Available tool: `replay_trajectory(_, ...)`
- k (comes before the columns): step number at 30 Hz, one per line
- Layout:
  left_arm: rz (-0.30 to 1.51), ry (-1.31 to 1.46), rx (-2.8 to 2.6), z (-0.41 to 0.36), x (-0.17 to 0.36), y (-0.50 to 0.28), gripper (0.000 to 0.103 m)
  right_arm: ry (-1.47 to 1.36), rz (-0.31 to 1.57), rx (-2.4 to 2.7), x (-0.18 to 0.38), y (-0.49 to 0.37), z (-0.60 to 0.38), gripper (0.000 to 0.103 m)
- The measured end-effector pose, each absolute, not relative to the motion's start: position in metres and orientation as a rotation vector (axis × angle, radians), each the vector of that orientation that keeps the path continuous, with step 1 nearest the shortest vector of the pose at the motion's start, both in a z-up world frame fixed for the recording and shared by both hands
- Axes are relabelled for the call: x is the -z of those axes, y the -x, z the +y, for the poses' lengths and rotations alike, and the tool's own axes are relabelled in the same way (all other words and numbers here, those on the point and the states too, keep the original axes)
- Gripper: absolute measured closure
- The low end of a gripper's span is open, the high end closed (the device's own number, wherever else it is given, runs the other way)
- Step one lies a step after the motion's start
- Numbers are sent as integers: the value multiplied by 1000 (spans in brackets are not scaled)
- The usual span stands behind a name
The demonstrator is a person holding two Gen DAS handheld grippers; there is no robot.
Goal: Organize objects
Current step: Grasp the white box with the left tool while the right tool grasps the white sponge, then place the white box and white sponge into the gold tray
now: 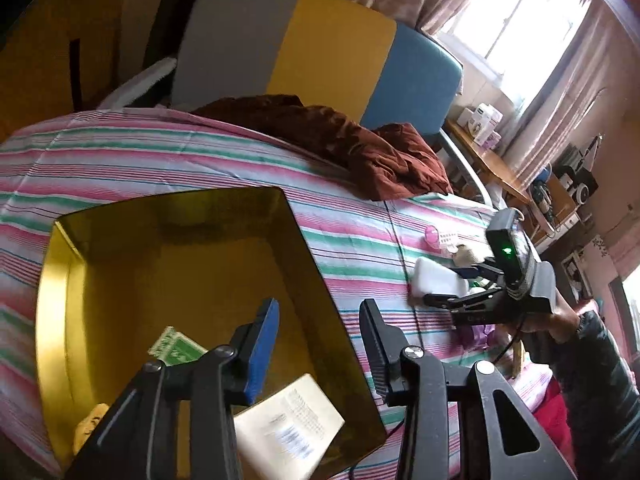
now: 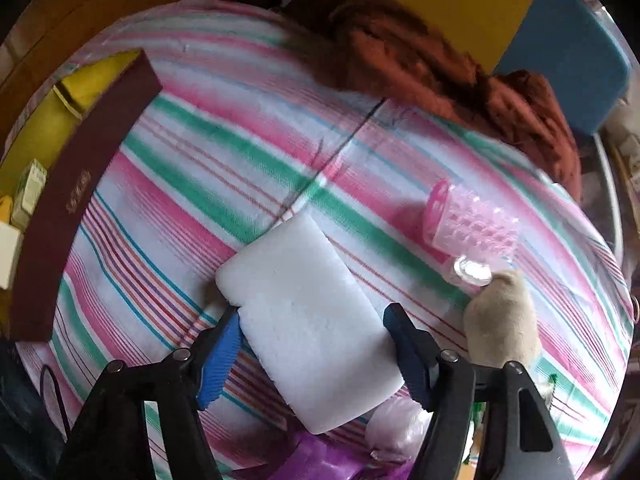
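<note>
While a white foam block is bracketed on the striped bedspread by the right gripper, whether it is gripped cannot be told. Nothing is held by the left gripper, parted over the gold-lined box.

A home bedroom: striped bedsheet (rumpled), curtained window.

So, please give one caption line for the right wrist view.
Right gripper jaws straddle a white foam block on the striped bedsheet.
</note>
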State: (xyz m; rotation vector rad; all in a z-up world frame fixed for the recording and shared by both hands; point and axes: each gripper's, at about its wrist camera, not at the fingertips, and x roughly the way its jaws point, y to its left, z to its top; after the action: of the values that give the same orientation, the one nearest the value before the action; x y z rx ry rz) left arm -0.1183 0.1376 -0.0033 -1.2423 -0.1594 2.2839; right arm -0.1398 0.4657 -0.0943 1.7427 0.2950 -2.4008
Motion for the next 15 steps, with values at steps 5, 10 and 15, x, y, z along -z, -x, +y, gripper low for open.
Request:
replay_trajectory(5, -181, 1270, -2334, 109, 8, 115, 58, -1656, 295, 2527, 64, 130, 460, 31)
replay_trajectory(10, -178, 1290, -2404, 81, 15, 105, 52, -1514, 165, 2628, 32, 99, 423, 31)
replay_trajectory(15, -166, 1268, -2496, 57, 17, 90, 44, -1383, -38, 2597, 15, 89, 368, 31)
